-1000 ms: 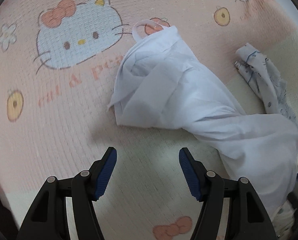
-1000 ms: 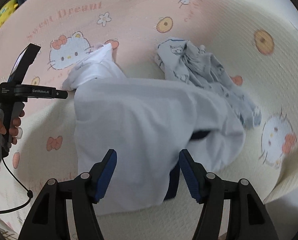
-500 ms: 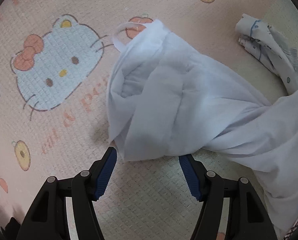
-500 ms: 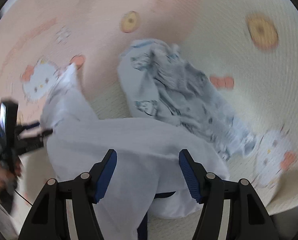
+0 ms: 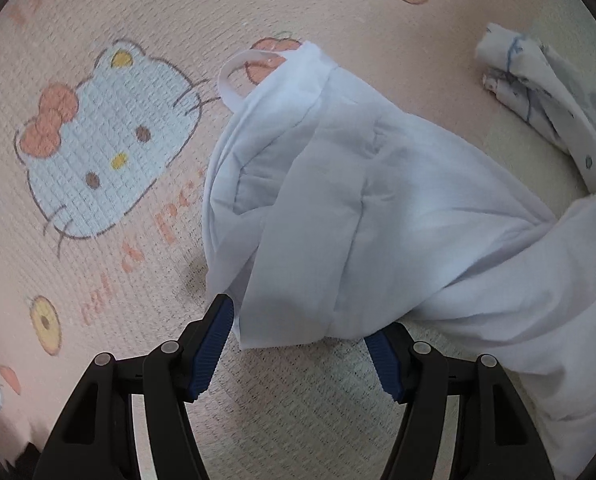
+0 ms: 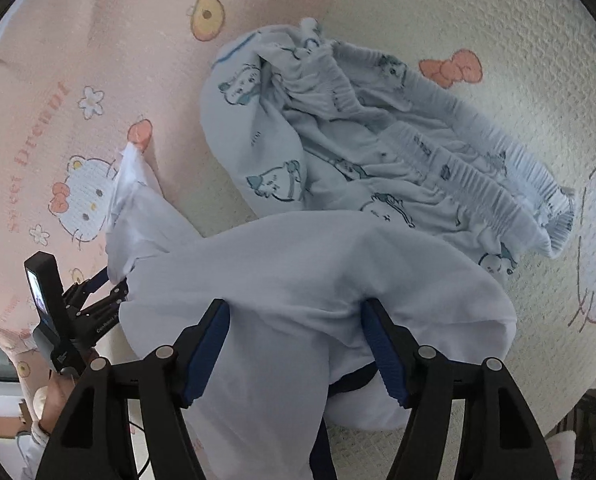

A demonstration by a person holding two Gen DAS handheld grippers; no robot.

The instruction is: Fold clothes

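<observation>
A white garment [image 5: 358, 216] lies crumpled and twisted on a pink and cream cartoon-cat mat [image 5: 98, 60]. It is the landmark here.

Left wrist view: the left gripper [image 5: 298, 344] has come in close to the garment over the last second. A second ago the cloth lay well ahead of the jaws; now its near hem sits just between the blue fingertips [image 5: 214, 340]. The jaws stand spread, not pinching, and whether the pads touch the cloth cannot be told. A thin white loop [image 5: 234, 76] sticks out at the garment's far end, beside a printed cat face.

Right wrist view: the right gripper [image 6: 296, 344] has swung across and rolled, so the view now looks over the bulk of the garment [image 6: 298, 280] towards a second, patterned garment [image 6: 358, 140] lying just beyond it, partly tucked under its edge. The right jaws have just been opening wider. White cloth bulges up between them, and they appear spread rather than clamped. Left of the garment, the other gripper and the person's hand [image 6: 54, 396] show at the frame's edge.

Judgement: folding has not begun. The garment is still bunched, with a twist near its middle. Both grippers seem to be settling onto opposite ends, probably to pinch, lift and spread it flat first.
</observation>
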